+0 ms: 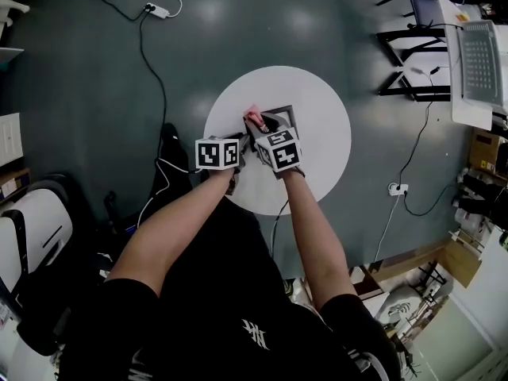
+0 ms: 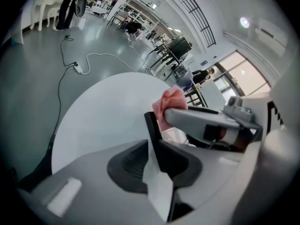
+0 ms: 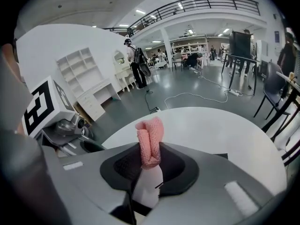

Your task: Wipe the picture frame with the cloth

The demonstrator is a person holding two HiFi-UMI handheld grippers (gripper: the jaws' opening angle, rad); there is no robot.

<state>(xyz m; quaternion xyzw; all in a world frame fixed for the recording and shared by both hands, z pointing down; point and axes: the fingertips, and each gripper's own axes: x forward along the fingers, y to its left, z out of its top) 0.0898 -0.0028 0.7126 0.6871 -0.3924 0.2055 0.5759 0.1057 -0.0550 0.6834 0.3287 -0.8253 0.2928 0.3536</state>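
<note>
- Gripping the picture frame by its edge, my left gripper is pressed shut on it, above the middle of the round table.
- My right gripper pinches the pink cloth at the frame's far edge; I judge most wiping remains.

Round white table on grey floor
</note>
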